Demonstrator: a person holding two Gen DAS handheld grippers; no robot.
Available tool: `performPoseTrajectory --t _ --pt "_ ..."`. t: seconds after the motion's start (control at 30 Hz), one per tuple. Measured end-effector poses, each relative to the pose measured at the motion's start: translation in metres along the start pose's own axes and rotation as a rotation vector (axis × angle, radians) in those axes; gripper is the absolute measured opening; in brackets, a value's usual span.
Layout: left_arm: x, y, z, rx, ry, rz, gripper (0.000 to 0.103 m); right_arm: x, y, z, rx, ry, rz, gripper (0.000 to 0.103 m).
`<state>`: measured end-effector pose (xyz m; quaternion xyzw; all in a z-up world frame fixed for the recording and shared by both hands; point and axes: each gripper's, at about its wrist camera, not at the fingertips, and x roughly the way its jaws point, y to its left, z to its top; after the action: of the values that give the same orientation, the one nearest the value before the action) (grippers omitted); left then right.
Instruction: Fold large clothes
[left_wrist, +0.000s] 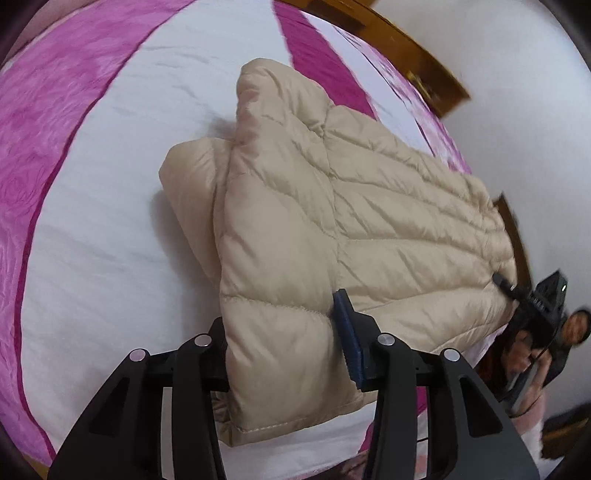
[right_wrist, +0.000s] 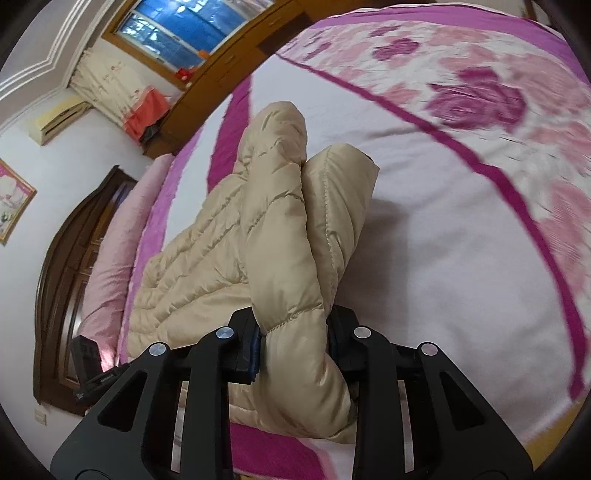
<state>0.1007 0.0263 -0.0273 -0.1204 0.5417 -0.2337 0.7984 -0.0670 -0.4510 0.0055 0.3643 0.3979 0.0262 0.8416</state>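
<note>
Both grippers' jaws pinch the puffy, quilted beige jacket (left_wrist: 332, 206), partly folded.

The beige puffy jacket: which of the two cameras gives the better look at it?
The left wrist view: the jacket spreads across the bed, quilting plain. The right wrist view shows a bunched fold rising from the right gripper, hiding much of the rest.

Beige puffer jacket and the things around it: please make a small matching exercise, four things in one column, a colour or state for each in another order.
1. puffer jacket
2. left tool
3. bed cover
4. window

a. blue glass, wooden frame
b. beige, quilted
c. white with magenta bands
d. shut on a jacket corner

Pairs: 1-b, 2-d, 3-c, 4-a
</note>
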Motion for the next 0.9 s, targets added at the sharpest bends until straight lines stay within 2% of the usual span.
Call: performPoseTrajectory --t 0.1,0.17,0.3,0.37,0.53,0.7,0.83,0.9 --pt "0.001 -0.010 0.000 0.044 -0.003 0.071 0.054 0.003 -0.008 -0.008 0.001 0.018 -0.018 0.039" --pt "-0.005 -0.012 0.003 0.044 -0.015 0.107 0.058 0.007 -0.009 -0.009 -0.007 0.016 -0.044 0.051" --pt "-0.034 -0.020 0.002 0.098 -0.081 0.223 0.061 0.009 -0.010 -0.013 -0.029 0.007 -0.070 0.063" --pt "-0.049 -0.030 0.002 0.129 -0.113 0.245 0.063 0.006 -0.012 -0.014 -0.023 0.003 -0.074 0.070" --pt "-0.049 -0.067 0.004 0.227 -0.111 0.202 0.067 -0.004 -0.026 -0.022 0.009 -0.011 -0.068 0.076" --pt "-0.020 -0.105 -0.004 0.288 -0.055 0.091 0.067 -0.019 -0.026 -0.031 0.018 -0.016 -0.071 0.077" --pt "0.006 -0.145 -0.008 0.385 -0.037 0.053 0.067 -0.021 -0.028 -0.032 0.016 -0.008 -0.081 0.080" --pt "0.024 -0.159 -0.010 0.422 -0.008 0.035 0.062 -0.017 -0.030 -0.033 0.023 -0.001 -0.077 0.081"
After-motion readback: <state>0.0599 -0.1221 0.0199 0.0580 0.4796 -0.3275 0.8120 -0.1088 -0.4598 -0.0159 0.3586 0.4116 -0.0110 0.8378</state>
